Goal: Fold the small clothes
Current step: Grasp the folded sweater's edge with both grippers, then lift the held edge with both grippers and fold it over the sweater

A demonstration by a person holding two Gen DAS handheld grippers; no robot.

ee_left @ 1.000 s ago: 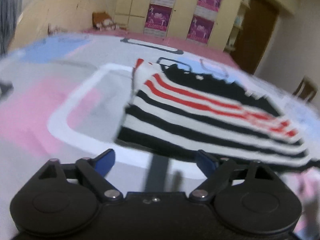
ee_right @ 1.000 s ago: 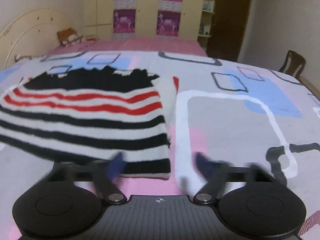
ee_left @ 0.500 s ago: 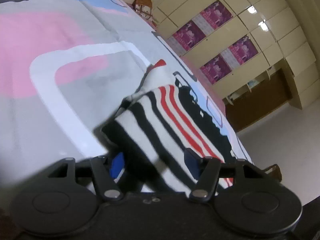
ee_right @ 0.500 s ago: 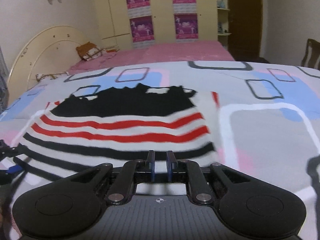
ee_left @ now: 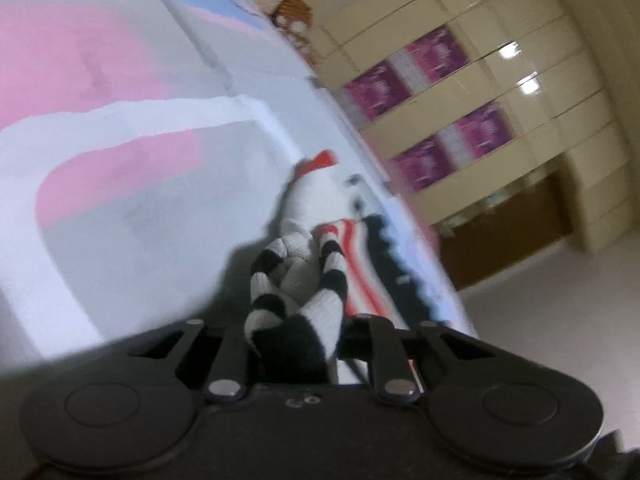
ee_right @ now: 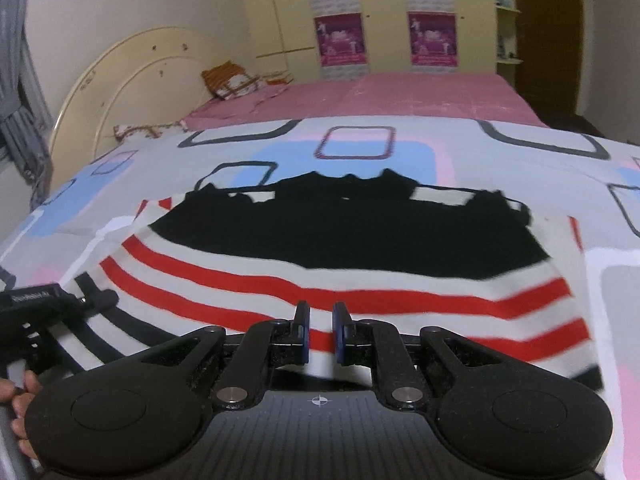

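A small striped garment, black at the far end with red, white and black stripes, lies on the patterned bedsheet. My right gripper is shut on the garment's near hem, its blue pads almost together. My left gripper is shut on the bunched black-and-white corner of the garment, lifted off the sheet; its view is tilted. The left gripper also shows at the left edge of the right wrist view, held by a hand.
The sheet has pink, blue and white shapes. A pink bedspread, a cream headboard and a pillow lie beyond. Cream wardrobes with purple posters and a brown door stand at the back.
My left gripper has shut on the garment's corner and lifted it, bunching the cloth. My right gripper stays shut on the hem and has moved forward over the garment.
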